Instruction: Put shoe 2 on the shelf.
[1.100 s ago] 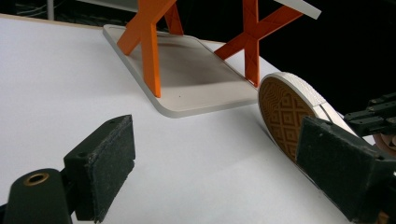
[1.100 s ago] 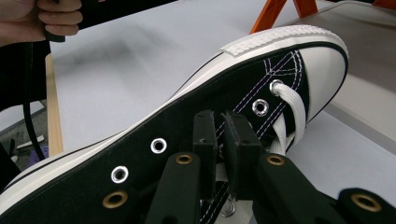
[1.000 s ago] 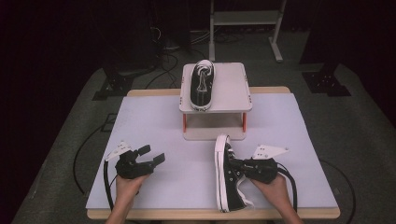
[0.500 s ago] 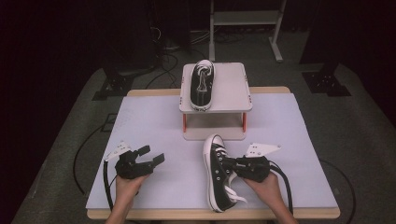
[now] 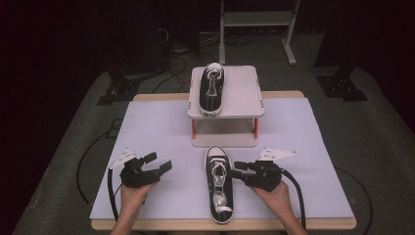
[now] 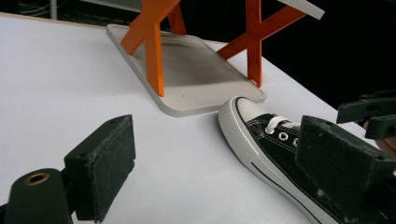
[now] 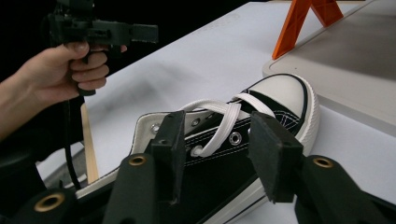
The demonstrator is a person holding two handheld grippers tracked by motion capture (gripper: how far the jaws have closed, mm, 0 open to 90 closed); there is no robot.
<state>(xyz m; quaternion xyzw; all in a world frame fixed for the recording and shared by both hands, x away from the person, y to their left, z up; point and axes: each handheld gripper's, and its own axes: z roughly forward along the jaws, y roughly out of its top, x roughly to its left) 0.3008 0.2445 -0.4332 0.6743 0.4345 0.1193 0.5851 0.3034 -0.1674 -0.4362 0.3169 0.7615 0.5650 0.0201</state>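
A black canvas shoe (image 5: 219, 183) with white laces and toe cap stands on its sole on the white table top (image 5: 156, 127), toe towards the rack. My right gripper (image 5: 238, 170) is at its right side. In the right gripper view the right gripper (image 7: 219, 149) has just been opening; its jaws straddle the shoe (image 7: 261, 116)'s laced upper, with gaps at the pads. My left gripper (image 5: 159, 161) rests open and empty to the shoe's left. In the left gripper view the left gripper (image 6: 219, 163) has bare table between its pads, and the shoe (image 6: 261, 140) lies beyond.
A second black shoe (image 5: 211, 88) lies on the top shelf of a small grey rack (image 5: 242, 90) with orange legs at the table's far middle. The rack's base plate (image 6: 196, 70) sits just past the near shoe's toe. Cables trail off both grippers.
The shoe has shifted left and settled upright on its sole. The right gripper's jaws have spread apart from it. The left gripper has stayed put.
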